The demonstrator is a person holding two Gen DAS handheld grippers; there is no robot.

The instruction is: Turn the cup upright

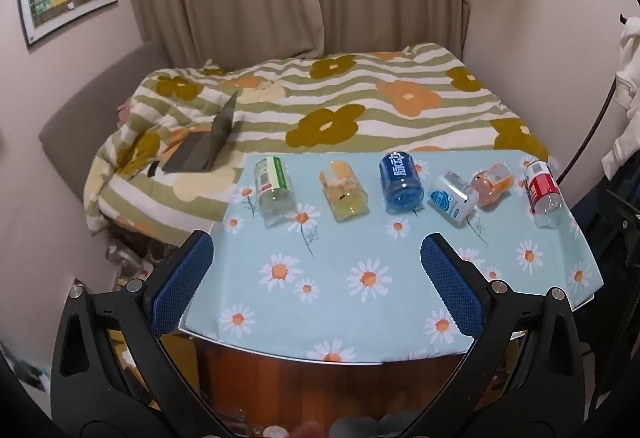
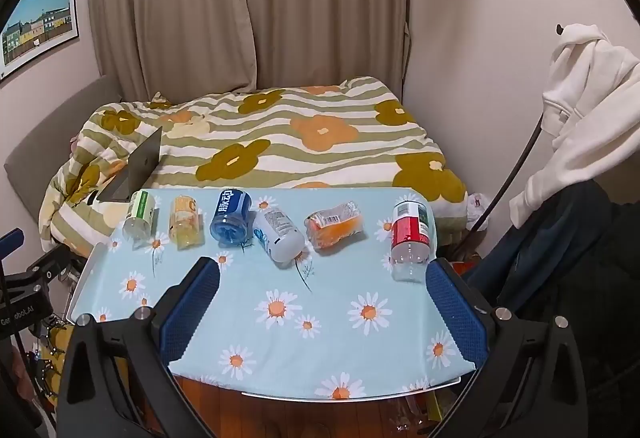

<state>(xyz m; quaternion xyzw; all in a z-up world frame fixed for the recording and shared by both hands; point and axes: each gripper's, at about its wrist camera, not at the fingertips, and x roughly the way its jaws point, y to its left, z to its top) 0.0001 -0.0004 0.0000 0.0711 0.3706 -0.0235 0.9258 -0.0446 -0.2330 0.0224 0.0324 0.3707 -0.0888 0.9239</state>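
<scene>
Several cut-bottle cups lie on their sides in a row along the far part of the daisy-print table [image 1: 340, 302] [image 2: 320, 354]. From left: a green-labelled cup [image 1: 273, 185] [image 2: 139, 220], a yellow cup [image 1: 344, 191] [image 2: 185, 224], a blue cup [image 1: 401, 177] [image 2: 233, 218], a white cup [image 1: 452, 199] [image 2: 280, 232], an orange cup [image 1: 493, 184] [image 2: 335, 224], and a red-labelled cup [image 1: 543, 194] [image 2: 412, 240]. My left gripper [image 1: 316, 250] is open above the table's near left, holding nothing. My right gripper [image 2: 323, 276] is open above the near right, also holding nothing.
Behind the table is a bed with a flower-striped duvet [image 1: 340, 106] and an open laptop [image 1: 208, 142] on it. Clothes hang at the right [image 2: 580, 118]. A dark stand [image 2: 28, 290] is at the left. Wooden floor [image 1: 320, 386] lies under the near table edge.
</scene>
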